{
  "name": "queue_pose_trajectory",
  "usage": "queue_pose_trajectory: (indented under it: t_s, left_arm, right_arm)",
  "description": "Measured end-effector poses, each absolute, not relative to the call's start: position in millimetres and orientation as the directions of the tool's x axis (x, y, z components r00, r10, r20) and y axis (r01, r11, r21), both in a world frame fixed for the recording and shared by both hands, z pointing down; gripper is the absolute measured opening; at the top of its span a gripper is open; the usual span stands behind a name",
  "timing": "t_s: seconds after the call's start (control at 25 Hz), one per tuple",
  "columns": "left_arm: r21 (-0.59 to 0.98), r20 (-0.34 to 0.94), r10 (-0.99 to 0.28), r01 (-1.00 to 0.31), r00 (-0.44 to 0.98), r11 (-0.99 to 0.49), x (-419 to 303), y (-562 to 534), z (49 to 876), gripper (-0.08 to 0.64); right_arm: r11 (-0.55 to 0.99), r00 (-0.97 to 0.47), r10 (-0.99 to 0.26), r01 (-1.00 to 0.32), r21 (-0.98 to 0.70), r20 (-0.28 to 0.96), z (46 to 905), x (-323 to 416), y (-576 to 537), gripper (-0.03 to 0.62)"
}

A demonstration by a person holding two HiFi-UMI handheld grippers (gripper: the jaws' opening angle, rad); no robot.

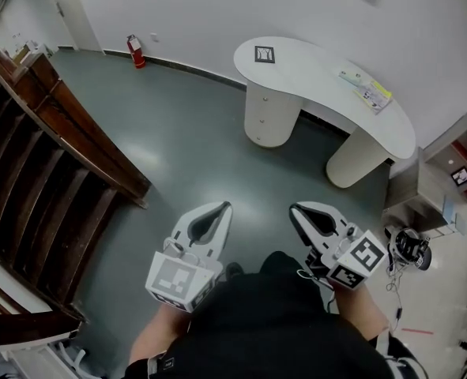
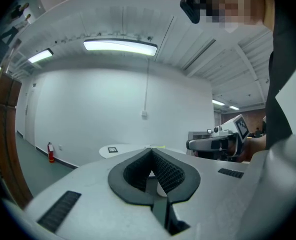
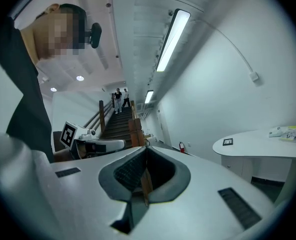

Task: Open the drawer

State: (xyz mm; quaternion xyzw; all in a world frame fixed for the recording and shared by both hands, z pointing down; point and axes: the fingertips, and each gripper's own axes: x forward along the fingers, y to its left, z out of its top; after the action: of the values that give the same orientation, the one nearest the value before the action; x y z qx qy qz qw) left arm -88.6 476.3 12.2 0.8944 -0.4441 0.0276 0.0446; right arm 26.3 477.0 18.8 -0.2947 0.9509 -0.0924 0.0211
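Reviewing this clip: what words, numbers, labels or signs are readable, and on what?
No words or numbers read clearly.
Leaflets on the white table: print too small to read.
Fire extinguisher: label too small.
Square marker on the table, others on the left hand-held gripper and right hand-held gripper: patterns only, no letters.

A white curved tabletop (image 1: 320, 77) carries papers (image 1: 366, 90); a red fire extinguisher (image 1: 136, 51) stands against the wall, near a wooden staircase (image 1: 35, 156).

Shut white drawer (image 1: 269, 109) under curved table (image 1: 316, 68)
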Motion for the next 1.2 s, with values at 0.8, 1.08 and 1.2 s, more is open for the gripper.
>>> queue_pose_trajectory:
  t_s: [0.8, 1.08, 1.2]
  left_arm:
    - [0.034, 0.158, -0.815, -0.828, 0.558, -0.56, -90, 349, 26, 0.011]
    - [0.039, 0.146, -0.822, -0.833, 0.551, -0.552, -62, 273, 16, 0.011]
    - [0.04, 0.133, -0.819, -0.829, 0.558, -0.558, -51, 247, 16, 0.011]
  right_arm:
    - [0.861, -0.878, -0.478, -0.466, -0.202, -0.012, 16, 15, 341, 0.017]
    - [0.858, -0.883, -0.469, -0.459, -0.229, 0.012, 24, 38, 268, 0.017]
    - [0.858, -0.885, -0.466, -0.455, -0.24, 0.014, 26, 45, 243, 0.017]
